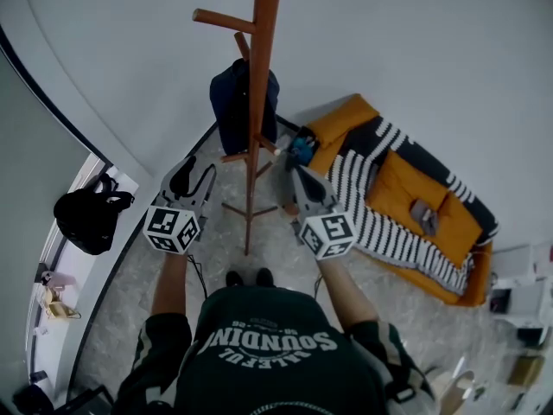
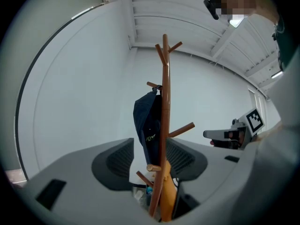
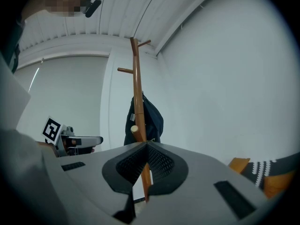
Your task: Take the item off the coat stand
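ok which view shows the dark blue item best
Left gripper view: the dark blue item shows top to bottom beside the pole. Right gripper view: jaws hide its bottom; head view: seen from above.

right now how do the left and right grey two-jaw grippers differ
The left gripper has jaws apart, the brown wooden coat stand showing through the gap; the right gripper has jaws shut, empty. The left is held left of the pole, the right right of it. Both face the stand.
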The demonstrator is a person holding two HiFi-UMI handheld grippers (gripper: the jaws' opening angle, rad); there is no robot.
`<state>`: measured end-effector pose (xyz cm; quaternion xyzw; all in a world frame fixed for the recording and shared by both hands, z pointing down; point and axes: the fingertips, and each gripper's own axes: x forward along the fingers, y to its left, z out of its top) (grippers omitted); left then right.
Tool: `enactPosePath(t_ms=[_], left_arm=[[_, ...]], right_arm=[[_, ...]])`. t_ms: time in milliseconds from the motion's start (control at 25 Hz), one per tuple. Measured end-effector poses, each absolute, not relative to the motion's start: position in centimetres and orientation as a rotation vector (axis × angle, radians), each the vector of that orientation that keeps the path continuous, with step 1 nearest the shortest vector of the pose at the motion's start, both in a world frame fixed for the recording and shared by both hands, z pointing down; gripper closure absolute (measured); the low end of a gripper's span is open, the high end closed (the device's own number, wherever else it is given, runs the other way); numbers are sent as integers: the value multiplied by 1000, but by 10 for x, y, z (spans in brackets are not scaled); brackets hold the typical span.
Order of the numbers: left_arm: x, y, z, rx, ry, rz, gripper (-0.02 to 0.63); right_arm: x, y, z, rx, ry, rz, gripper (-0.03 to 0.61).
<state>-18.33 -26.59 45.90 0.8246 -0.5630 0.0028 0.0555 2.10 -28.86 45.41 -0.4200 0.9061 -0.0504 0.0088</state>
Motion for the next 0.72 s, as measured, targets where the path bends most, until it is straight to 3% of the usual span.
enactPosePath(t_ms=[120, 720], left_arm=[[-186, -269, 458, 2503, -1718, -8, 388], [-181, -308, 450, 2532, -1621, 48, 388]], right_arm=[[22, -289, 457, -1327, 2831, -167, 580], [32, -289, 462, -1389, 2816, -176, 580]])
